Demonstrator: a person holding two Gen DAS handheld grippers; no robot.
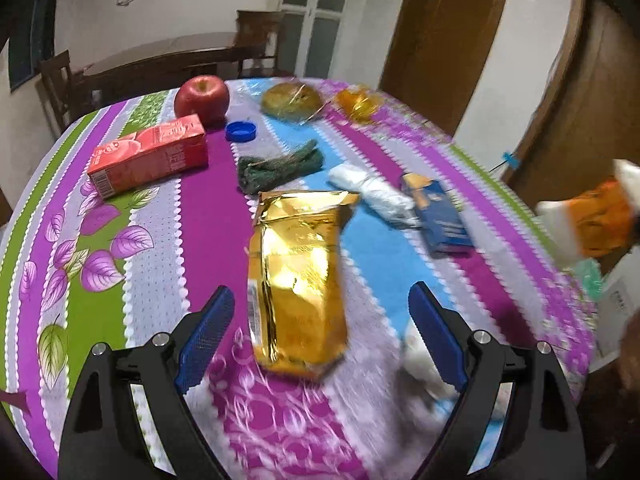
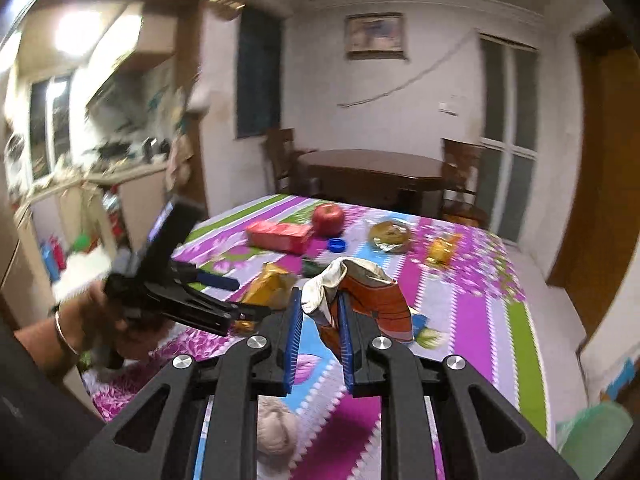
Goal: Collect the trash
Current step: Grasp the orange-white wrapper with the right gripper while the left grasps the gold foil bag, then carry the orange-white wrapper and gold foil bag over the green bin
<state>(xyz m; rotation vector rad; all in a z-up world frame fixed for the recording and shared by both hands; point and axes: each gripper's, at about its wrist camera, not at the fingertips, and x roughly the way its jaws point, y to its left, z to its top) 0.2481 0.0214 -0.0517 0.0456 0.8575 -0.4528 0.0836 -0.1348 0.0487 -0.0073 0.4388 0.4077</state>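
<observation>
Glossy gold foil pouch (image 1: 298, 276); cloth tablecloth (image 1: 168, 216)

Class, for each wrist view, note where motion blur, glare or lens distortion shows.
Left wrist view: glare on the gold foil packet, smear toward the right edge, table edge bowed by fisheye. Right wrist view: blurred left side, bright ceiling light blown out.

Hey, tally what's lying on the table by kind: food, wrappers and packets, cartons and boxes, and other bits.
Food: 2, apple, bun
Wrappers and packets: 3, gold, orange, white
Cartons and boxes: 2, red, blue
Other: 2, cap, green bundle
Total: 9
</observation>
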